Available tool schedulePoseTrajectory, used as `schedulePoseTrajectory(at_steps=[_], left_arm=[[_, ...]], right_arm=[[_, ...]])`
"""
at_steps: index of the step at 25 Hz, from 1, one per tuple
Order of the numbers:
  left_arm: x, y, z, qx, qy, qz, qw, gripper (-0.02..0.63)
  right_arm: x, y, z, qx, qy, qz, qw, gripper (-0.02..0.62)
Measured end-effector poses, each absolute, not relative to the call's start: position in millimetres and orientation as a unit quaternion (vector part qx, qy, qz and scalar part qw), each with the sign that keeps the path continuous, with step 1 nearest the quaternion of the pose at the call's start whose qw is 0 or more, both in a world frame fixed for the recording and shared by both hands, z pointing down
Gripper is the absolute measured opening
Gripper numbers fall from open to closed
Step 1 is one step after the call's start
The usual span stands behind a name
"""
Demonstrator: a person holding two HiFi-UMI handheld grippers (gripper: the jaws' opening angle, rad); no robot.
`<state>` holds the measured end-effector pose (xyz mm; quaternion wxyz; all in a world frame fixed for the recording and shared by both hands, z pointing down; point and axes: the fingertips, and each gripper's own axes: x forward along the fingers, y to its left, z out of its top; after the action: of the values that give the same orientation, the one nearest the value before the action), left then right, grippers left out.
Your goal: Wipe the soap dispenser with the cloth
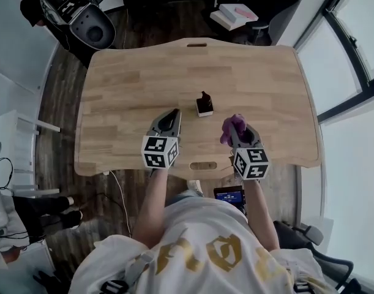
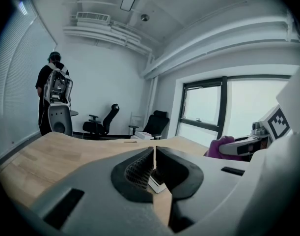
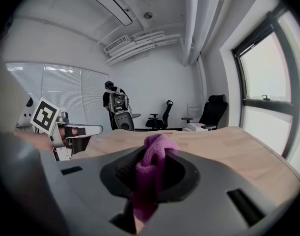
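Standing upright near the middle of the worktop (image 1: 131, 84), the soap dispenser (image 1: 204, 105) sits just ahead of both grippers, touched by neither. Left gripper (image 1: 172, 113): jaws together, nothing between them. Right gripper (image 1: 235, 129): jaws clamped on the purple cloth (image 1: 233, 125), which bunches above the tips.

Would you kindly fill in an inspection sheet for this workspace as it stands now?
Surface: wooden table, bare apart from one item.
Job's things: soap dispenser upright near the table's middle; purple cloth in the right gripper.
Clutter: nothing seen on the table.
Grippers: left gripper shut, empty; right gripper shut on the cloth; both short of the dispenser.
Cables: white cable hanging below the table's near edge.
Surroundings: office chairs, window, a person standing beyond the table.
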<state>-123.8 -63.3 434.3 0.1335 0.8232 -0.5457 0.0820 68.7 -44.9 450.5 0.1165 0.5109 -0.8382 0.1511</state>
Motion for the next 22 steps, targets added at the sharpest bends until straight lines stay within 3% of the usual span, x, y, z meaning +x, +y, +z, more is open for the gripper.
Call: schedulePoseTrajectory(at_steps=[22], left_arm=[[-126, -110, 427, 0.838, -0.532, 0.068, 0.1, 0.018]], right_arm=[[47, -90, 455, 0.488, -0.853, 0.147, 0.11, 0.067]])
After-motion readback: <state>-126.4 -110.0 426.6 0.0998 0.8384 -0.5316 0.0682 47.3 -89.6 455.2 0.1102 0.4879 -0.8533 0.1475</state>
